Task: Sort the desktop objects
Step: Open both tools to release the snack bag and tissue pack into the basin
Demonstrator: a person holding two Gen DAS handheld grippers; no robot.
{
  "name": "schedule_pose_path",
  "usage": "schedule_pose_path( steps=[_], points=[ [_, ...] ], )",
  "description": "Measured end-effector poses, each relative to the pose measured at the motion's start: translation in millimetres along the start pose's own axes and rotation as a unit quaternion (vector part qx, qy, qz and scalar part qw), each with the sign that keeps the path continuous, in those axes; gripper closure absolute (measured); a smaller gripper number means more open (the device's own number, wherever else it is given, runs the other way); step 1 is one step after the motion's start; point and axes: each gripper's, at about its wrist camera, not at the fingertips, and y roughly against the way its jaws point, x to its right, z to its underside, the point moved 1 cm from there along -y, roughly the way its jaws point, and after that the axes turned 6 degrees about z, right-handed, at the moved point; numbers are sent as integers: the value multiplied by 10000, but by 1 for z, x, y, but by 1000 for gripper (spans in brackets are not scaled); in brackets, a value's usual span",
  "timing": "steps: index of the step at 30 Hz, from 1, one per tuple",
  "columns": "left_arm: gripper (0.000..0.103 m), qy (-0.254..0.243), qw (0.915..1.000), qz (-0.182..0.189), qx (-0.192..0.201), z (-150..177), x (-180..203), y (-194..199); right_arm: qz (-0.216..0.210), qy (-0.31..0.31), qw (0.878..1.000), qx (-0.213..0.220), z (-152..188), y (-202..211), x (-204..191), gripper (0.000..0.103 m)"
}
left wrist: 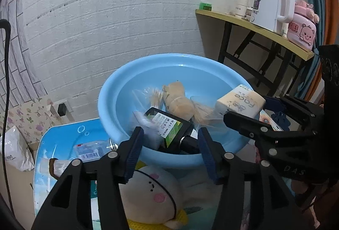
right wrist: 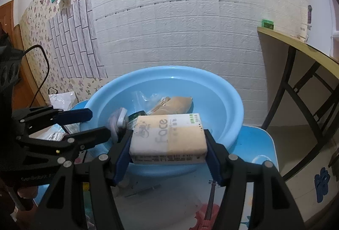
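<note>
Blue basin [right wrist: 222, 107] sits below both grippers: the right gripper [right wrist: 168, 146] fingers clamp the tissue pack [right wrist: 167, 136] over its rim, so lower before letting go, while the left gripper [left wrist: 169, 149] gapes empty above a dark box [left wrist: 169, 128].

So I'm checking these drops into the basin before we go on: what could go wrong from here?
1. The tissue pack is clamped in the right gripper over the blue basin's near rim; released here, it might catch the edge and tip out.
2. The black-and-green box sits blurred between the left gripper's open fingers; it may land on the bagged items below.
3. Both grippers crowd one side and could knock together.
</note>
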Motion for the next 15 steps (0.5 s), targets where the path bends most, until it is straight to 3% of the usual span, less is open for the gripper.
schedule_pose_path(
  steps=[7,11,15],
  points=[
    [48,159,9999,-41,29,5,-8,11,124,-30,9999,-5,1,8,-2,40],
    [48,239,9996,-110,36,11,-12,19,193,-83,9998,-31,4,12,-4,30],
    [48,303,9993,-194,82,16,-19,30,209,-123,9997,-57,5,14,-5,30]
  ],
)
